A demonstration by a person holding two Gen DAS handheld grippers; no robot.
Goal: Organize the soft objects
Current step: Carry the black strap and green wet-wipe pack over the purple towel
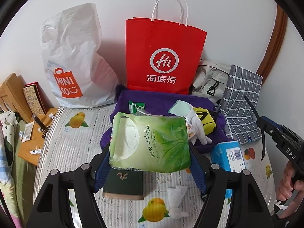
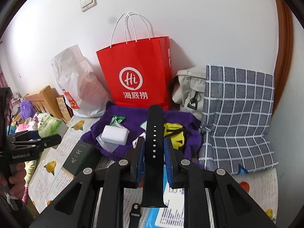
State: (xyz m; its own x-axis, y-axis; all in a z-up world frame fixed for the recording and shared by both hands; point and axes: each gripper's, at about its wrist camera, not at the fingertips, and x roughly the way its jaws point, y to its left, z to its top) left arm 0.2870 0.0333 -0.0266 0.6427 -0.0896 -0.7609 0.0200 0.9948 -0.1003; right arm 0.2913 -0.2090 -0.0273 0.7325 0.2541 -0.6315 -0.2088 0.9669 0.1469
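My left gripper (image 1: 150, 157) is shut on a green tissue pack (image 1: 150, 142), held above the fruit-print table cover (image 1: 76, 152). The same pack (image 2: 49, 127) shows at the far left of the right wrist view. My right gripper (image 2: 154, 150) is shut on a black perforated watch strap (image 2: 154, 129), which stands up between the blue pads; the strap (image 1: 252, 110) also shows at the right of the left wrist view. Ahead lies a purple cloth (image 2: 95, 131) with a white block (image 2: 115, 134), a white glove (image 1: 197, 123) and a yellow item (image 2: 174, 134) on it.
A red paper bag (image 1: 163, 57) and a white plastic bag (image 1: 76, 66) stand against the wall. A grey checked bag (image 2: 237, 114) and a beige bag (image 2: 188, 87) sit at the right. A dark green box (image 1: 123, 184) and a blue box (image 1: 226, 155) lie near me.
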